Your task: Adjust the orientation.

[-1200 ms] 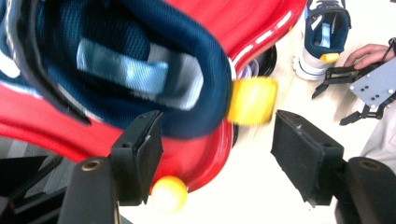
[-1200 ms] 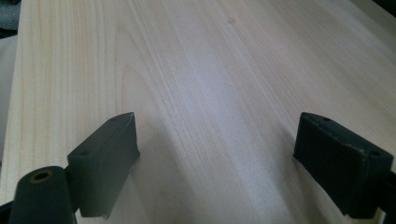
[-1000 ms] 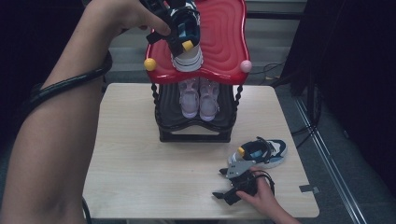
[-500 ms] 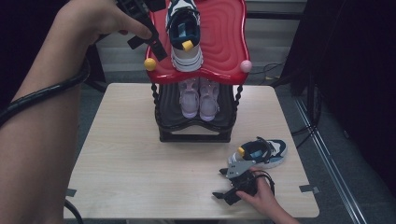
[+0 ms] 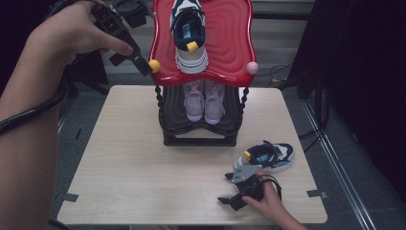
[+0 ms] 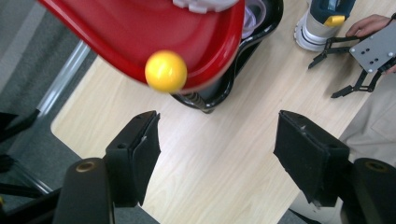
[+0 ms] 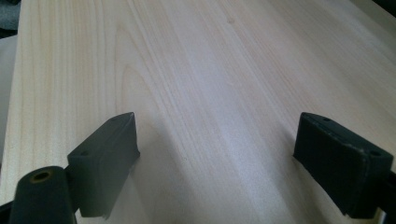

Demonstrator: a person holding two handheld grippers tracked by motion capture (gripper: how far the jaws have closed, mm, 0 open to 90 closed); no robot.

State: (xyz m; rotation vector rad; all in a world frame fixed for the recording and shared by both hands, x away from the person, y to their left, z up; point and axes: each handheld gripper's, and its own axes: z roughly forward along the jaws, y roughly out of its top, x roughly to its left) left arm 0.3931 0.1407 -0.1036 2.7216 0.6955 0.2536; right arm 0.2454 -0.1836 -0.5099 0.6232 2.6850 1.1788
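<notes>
**Both grippers empty; one shoe on the rack top, its mate on the table**

Your left gripper (image 5: 128,56), upper left of the high view: jaws spread wide, nothing between them, raised just left of the yellow ball (image 5: 154,65) at the corner of the red top shelf (image 5: 230,43). My guess is you hold it clear here so as not to knock the shelf.

Your right gripper (image 5: 242,189), lower centre-right: jaws wide, empty, resting low on the wooden table (image 5: 124,163), apparently parked beside the loose shoe (image 5: 268,155) near it, ready for a pickup.

Shoe on shelf (image 5: 189,36), top centre: navy and white with a yellow tab, lying lengthwise on the red top, probably placed there for display.

Pale pair (image 5: 204,98), centre: side by side on the black lower tier (image 5: 198,127), toes toward you.

In the left gripper view the yellow ball hangs just above the left jaw; the right gripper and loose shoe sit in the upper right
</notes>
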